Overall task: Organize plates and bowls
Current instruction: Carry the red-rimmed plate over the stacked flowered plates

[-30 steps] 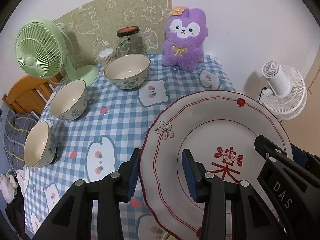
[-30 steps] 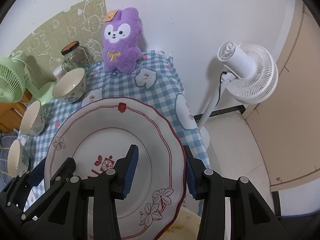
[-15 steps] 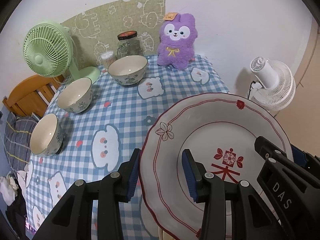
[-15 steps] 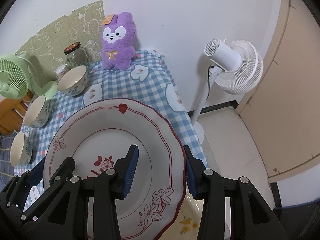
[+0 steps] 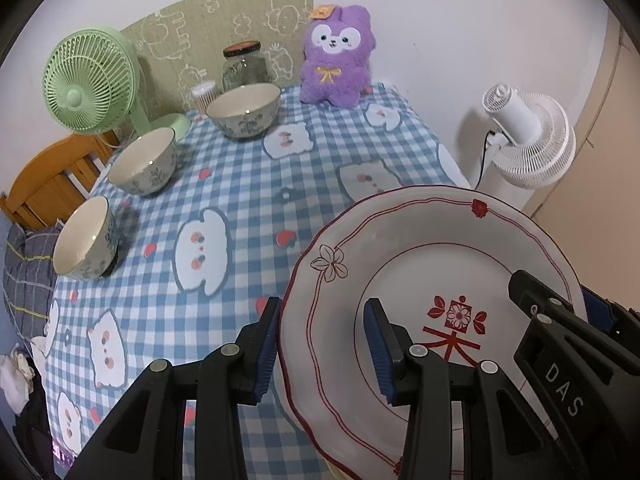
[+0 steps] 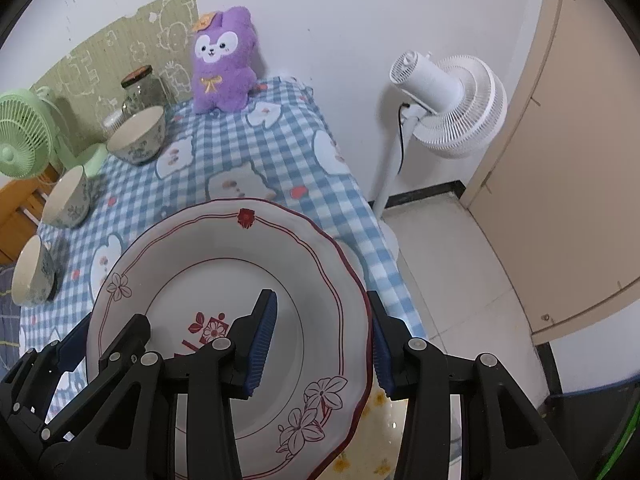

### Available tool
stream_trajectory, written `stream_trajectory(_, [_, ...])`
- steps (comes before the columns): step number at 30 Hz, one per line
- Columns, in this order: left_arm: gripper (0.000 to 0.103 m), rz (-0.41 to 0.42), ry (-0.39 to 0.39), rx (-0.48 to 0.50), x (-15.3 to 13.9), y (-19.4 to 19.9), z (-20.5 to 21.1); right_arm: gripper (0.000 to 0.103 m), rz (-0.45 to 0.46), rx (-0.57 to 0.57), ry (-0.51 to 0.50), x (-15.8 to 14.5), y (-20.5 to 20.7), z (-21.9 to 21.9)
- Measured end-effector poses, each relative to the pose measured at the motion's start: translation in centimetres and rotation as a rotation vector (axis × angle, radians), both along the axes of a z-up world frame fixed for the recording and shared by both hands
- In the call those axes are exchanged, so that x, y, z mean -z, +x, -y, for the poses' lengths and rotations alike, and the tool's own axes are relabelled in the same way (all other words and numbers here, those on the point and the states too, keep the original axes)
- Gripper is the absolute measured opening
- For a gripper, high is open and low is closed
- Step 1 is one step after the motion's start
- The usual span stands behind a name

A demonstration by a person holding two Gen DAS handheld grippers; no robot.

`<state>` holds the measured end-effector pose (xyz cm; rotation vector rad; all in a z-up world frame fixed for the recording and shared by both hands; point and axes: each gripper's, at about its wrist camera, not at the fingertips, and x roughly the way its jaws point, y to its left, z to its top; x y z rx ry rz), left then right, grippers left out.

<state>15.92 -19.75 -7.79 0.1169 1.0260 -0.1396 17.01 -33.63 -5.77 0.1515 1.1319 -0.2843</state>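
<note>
Lower frame, both views: a red-trimmed plate (image 5: 432, 300), white with a scalloped rim, flower prints and a red character at its centre, carried clear of the table by two grippers. The left gripper (image 5: 320, 344) pinches the plate's left rim, one blue pad under the edge and one on the inner face. The right gripper (image 6: 320, 340) pinches the opposite rim in the same way. Neither pair of fingers is spread wide or pressed together; each is clamped on the rim.

Beneath the plate, bottom edge of the right view: a yellow-flowered surface, possibly another dish; too little shows to tell.

Middle of frame: table under a blue checked cloth (image 5: 248, 184) printed with white animals.

Left side of the left view: three patterned bowls in a line, near bowl (image 5: 84, 240), middle bowl (image 5: 142, 162), far bowl (image 5: 244, 110), all upright and apart.

Upper frame: green fan (image 5: 90, 80), glass jar (image 5: 244, 64), purple plush toy (image 5: 338, 66) against the wall. Right: white standing fan (image 5: 528, 140) on the floor.

Hazards, as judged: the glazed rim may slip through the pads if either hand tilts or pulls outward; uneven lowering may chip the plate on whatever lies below or on the table edge.
</note>
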Motion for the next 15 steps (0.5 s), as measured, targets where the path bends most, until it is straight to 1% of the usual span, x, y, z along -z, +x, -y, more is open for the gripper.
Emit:
stream_trajectory(5, [0.041, -0.028, -0.005, 0.018, 1.1, -0.9, 0.0, 0.047, -0.029, 0.003, 0.005, 1.3, -0.9, 0.2])
stream_trajectory(6, [0.041, -0.032, -0.014, 0.017, 1.2, -1.0, -0.1, 0.047, -0.044, -0.007, -0.017, 1.7, -1.1, -0.1])
stream_trajectory(7, [0.041, -0.038, -0.035, 0.009, 1.3, -1.1, -0.3, 0.047, -0.057, -0.01, -0.019, 2.1, -1.4, -0.1])
stream_trajectory(8, [0.041, -0.034, -0.043, 0.006, 1.2, -1.2, -0.4, 0.047, -0.059, 0.014, 0.018, 2.5, -2.0, 0.2])
stream_trajectory(11, [0.041, 0.01, -0.014, 0.032, 1.0, -1.5, 0.1, 0.047, -0.073, 0.045, 0.045, 3.3, -2.7, 0.7])
stream_trajectory(13, [0.041, -0.014, -0.011, 0.044, 1.6, -1.6, 0.4, 0.047, -0.081, 0.065, 0.039, 3.7, -3.0, 1.0])
stream_trajectory(15, [0.041, -0.037, -0.011, 0.052, 2.3, -1.7, 0.5, 0.047, -0.093, 0.057, 0.033, 4.1, -3.1, 1.1])
